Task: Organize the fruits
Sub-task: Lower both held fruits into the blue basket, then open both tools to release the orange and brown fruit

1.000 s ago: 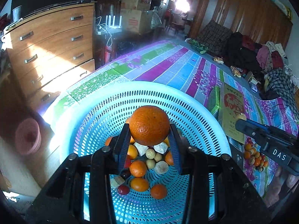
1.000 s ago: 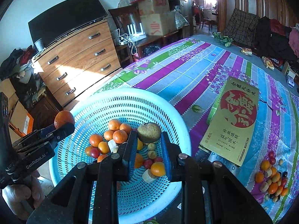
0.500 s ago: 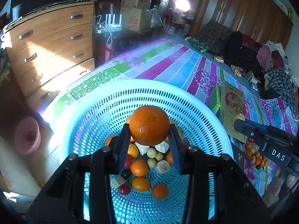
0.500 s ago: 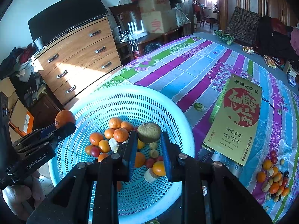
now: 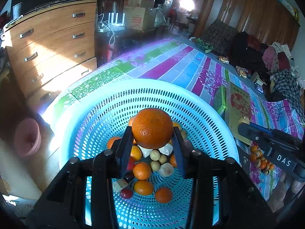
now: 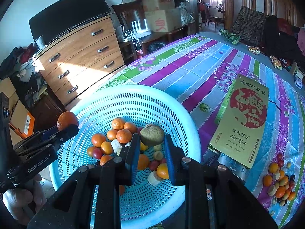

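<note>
So both grippers are loaded up over the big round light-blue perforated plastic basket (image 6: pixel 183 114), which sits at the near end of a table covered in a purple, blue and green striped cloth (image 6: pixel 190 72). The left gripper (image 5: pixel 152 143) has its two blue-padded fingers clamped on a large round orange (image 5: pixel 152 127), held up above the basket's middle; in the right wrist view that same fruit shows up over the basket's left rim. The right gripper (image 6: pixel 151 147) is squeezed on a dull brownish-green, wrinkled round fruit (image 6: pixel 152 135), also above the inside of the basket. Down in the basket bottom there's a pile of small oranges (image 6: pixel 122 131), a few red and pale little fruits and some whitish chunks all bunched together. Off to the right on the cloth lies a flat gold box with a red circle and Chinese lettering (image 6: pixel 246 122), and just past its near corner sits a loose heap of small mixed fruits (image 6: pixel 280 183).
</note>
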Motion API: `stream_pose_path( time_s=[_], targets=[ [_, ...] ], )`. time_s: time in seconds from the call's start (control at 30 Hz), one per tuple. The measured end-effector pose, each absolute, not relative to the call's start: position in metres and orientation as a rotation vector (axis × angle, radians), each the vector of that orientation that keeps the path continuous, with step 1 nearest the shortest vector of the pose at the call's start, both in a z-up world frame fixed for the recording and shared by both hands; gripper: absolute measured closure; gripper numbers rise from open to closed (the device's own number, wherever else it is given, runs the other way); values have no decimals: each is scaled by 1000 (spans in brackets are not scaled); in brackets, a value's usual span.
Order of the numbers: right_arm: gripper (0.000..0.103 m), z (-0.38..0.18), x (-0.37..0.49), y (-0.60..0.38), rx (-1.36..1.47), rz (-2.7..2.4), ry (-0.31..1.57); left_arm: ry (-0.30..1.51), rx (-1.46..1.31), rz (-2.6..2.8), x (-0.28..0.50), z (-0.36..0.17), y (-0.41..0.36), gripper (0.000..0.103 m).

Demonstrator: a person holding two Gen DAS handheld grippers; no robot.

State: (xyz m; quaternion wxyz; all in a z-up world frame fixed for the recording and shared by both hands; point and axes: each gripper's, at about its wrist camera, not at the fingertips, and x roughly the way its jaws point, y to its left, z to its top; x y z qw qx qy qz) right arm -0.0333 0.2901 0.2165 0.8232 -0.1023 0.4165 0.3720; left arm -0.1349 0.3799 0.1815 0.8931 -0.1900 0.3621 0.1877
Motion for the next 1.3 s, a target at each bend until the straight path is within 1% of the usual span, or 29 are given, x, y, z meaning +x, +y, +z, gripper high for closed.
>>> stream_pose_path(
  time_s=[0.6,0.87,0.9,0.97,1.03,1.07,1.2,1.3],
  targets=[
    [75,212,-33,290,-222,793,894,759,-394,391,-136,177,381,62],
    [74,210,-34,291,-222,797,898,783,-393,395,-134,172,381,60],
    [73,209,-34,291,-221,798,899,785,-393,397,-134,172,381,58],
    [73,208,-35,291,-215,799,901,774,-387,411,-136,174,381,42],
    [69,208,-35,290,-213,796,902,757,-381,428,-138,177,383,33],
    [66,208,-35,290,-211,794,901,752,-380,435,-138,179,383,30],
    [63,207,-35,288,-210,796,900,753,-385,445,-139,178,383,29],
    [55,209,-36,287,-209,797,896,756,-386,447,-140,176,383,29]
  ],
)
